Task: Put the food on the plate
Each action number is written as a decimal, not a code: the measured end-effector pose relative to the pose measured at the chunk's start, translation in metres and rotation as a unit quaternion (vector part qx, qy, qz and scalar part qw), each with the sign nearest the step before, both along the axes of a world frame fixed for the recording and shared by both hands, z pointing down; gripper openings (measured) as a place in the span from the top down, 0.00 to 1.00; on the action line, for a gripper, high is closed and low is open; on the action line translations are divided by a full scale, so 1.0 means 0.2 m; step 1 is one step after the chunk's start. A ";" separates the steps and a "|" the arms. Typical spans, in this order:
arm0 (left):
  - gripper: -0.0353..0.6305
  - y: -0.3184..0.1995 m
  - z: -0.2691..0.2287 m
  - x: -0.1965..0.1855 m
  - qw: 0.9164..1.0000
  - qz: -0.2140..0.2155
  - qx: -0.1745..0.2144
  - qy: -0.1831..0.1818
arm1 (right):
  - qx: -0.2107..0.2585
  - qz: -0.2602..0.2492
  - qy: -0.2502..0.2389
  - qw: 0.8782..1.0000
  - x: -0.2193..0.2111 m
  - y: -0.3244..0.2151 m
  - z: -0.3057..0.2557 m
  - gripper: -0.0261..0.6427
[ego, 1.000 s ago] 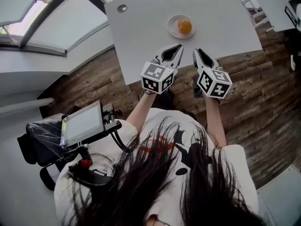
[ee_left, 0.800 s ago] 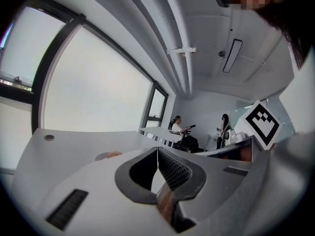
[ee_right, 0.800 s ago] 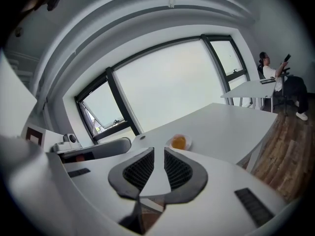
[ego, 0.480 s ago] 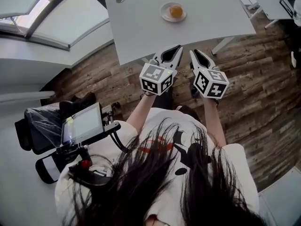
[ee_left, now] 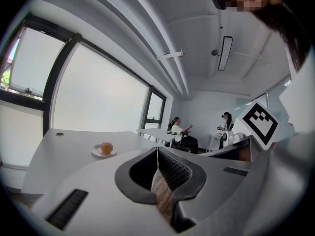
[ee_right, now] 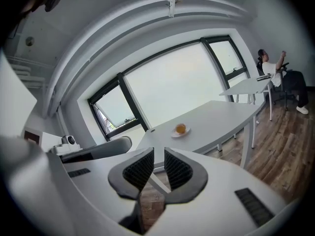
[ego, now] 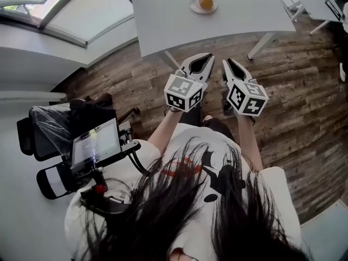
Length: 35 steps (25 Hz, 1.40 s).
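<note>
1. The left gripper (ee_left: 157,150) has its jaws drawn together with the tips touching, and nothing is between them.
2. The right gripper (ee_right: 158,154) is closed as well. Only a thin slit shows between its ribbed pads, and nothing sits in it.
3. The two grippers hang side by side, near each other but apart, above the wooden floor (ego: 293,91). The left cube (ego: 184,91) and the right cube (ego: 247,97) sit at their rear ends, toward the person.
4. Ahead of both pairs of tips stands a white table (ego: 163,20). Its near edge is clear of them.
5. Well ahead of the grippers, on that table, lies the plate (ego: 193,5) with the food (ego: 206,2) resting on it, a round orange piece. Seen along the left jaws it is ahead and to the left. Seen along the right jaws it is ahead and slightly to the right.
6. Beyond the table is a large window (ee_right: 177,82).
7. Behind and to the left of the left gripper, beside the person, are a black chair (ego: 43,135) and a screen (ego: 95,144) on a mount.
8. Far ahead and to the right of the left jaws, a seated person (ee_left: 176,129) and a standing person (ee_left: 226,127) are near another table.
</note>
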State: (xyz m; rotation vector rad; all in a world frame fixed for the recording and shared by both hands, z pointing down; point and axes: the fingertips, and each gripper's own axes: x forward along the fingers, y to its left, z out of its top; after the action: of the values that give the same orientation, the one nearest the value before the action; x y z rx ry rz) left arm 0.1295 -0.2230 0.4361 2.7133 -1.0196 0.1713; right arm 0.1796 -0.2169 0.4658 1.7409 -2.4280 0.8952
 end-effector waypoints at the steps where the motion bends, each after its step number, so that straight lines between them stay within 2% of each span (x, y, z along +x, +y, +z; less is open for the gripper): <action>1: 0.94 0.04 -0.01 0.00 1.000 0.000 0.001 -0.002 | 0.001 0.000 -0.002 1.000 0.00 0.04 0.00 0.85; 10: 0.94 0.20 0.04 -0.10 1.000 -0.008 -0.015 -0.022 | -0.006 0.000 -0.029 1.000 -0.08 0.18 0.02 0.85; 19: 0.94 0.38 0.09 -0.25 0.999 0.011 -0.027 -0.020 | -0.017 0.005 -0.035 0.999 -0.25 0.35 0.05 0.85; 31: 0.94 0.78 0.01 -0.76 1.000 0.023 -0.013 -0.013 | -0.009 0.013 -0.032 0.999 -0.77 0.77 0.01 0.85; 35: 0.94 1.06 -0.02 -1.09 0.999 0.041 0.001 -0.001 | 0.005 0.023 -0.021 0.999 -1.12 1.05 -0.04 0.85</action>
State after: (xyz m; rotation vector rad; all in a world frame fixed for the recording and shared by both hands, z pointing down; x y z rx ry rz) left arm -0.0883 -0.0117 0.4325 2.7587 -0.9109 0.1881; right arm -0.0451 -0.0066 0.4588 1.8069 -2.4323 0.9359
